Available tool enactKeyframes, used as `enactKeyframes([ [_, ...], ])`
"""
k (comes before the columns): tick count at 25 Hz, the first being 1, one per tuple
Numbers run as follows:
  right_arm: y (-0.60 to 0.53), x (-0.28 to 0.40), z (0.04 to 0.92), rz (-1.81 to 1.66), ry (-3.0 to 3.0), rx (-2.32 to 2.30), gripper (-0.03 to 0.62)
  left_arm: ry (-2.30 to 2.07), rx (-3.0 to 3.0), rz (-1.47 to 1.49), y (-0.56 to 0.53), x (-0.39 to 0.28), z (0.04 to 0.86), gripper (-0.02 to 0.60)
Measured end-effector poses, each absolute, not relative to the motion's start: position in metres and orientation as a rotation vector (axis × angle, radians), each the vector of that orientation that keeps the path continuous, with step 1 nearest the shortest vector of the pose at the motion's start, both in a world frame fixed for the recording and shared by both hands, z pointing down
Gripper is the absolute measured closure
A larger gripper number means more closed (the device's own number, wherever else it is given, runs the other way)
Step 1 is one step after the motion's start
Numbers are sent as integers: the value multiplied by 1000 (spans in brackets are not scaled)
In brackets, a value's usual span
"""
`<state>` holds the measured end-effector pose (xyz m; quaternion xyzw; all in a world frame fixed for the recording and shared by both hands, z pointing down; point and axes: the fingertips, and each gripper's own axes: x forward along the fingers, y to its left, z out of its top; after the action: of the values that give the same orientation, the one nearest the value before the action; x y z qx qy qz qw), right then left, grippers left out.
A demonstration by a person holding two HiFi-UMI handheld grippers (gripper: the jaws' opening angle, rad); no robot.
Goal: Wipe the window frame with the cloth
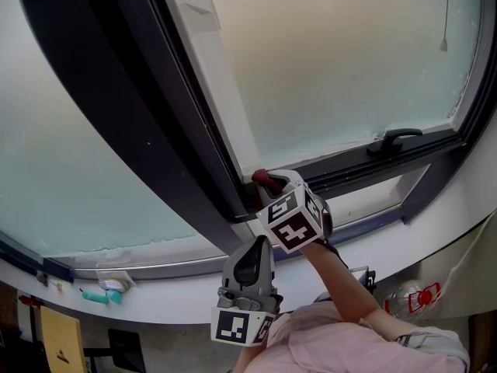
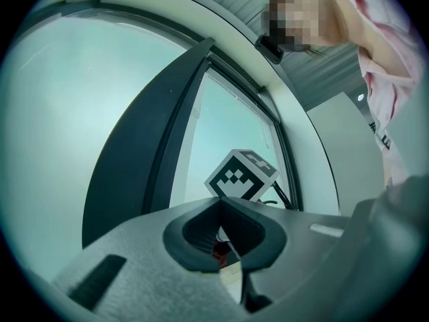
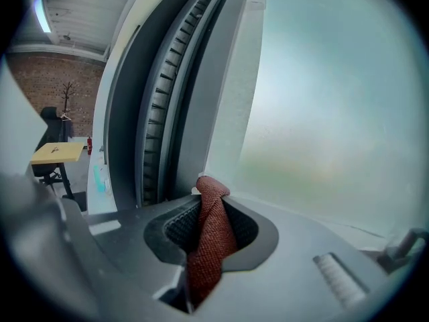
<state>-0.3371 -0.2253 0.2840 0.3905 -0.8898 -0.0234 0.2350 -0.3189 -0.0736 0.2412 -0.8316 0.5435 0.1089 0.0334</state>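
Observation:
A red-brown cloth (image 1: pixel 262 180) (image 3: pixel 209 237) is bunched between the jaws of my right gripper (image 1: pixel 269 189) (image 3: pixel 209 210), which is shut on it. The cloth's tip presses against the lower corner of the dark window frame (image 1: pixel 178 130) (image 3: pixel 161 99), where the slanted post meets the bottom rail. My left gripper (image 1: pixel 258 247) (image 2: pixel 224 237) hovers just below the right one and points up at it. Its jaws are shut with nothing held. In the left gripper view the right gripper's marker cube (image 2: pixel 241 174) shows just past them, in front of the dark frame (image 2: pixel 154 159).
A black window handle (image 1: pixel 394 140) sits on the bottom rail to the right. A thin pull cord (image 1: pixel 444 22) hangs at the upper right. On the white sill (image 1: pixel 155 301) lie a teal object (image 1: pixel 97 296) and a small white item (image 1: pixel 114 284). A yellow table (image 1: pixel 58 336) stands below.

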Motion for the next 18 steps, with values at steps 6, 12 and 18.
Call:
enactKeyframes([
  [6, -227, -329, 284, -53, -2447, 1082, 530, 1660, -2578, 338, -76, -313, 243, 581],
  [12, -230, -321, 284, -34, -2455, 1084, 530, 1651, -2585, 344, -79, -307, 243, 581],
  [18, -231, -316, 284, -32, -2466, 1088, 530, 1629, -2600, 338, -81, -300, 243, 581],
])
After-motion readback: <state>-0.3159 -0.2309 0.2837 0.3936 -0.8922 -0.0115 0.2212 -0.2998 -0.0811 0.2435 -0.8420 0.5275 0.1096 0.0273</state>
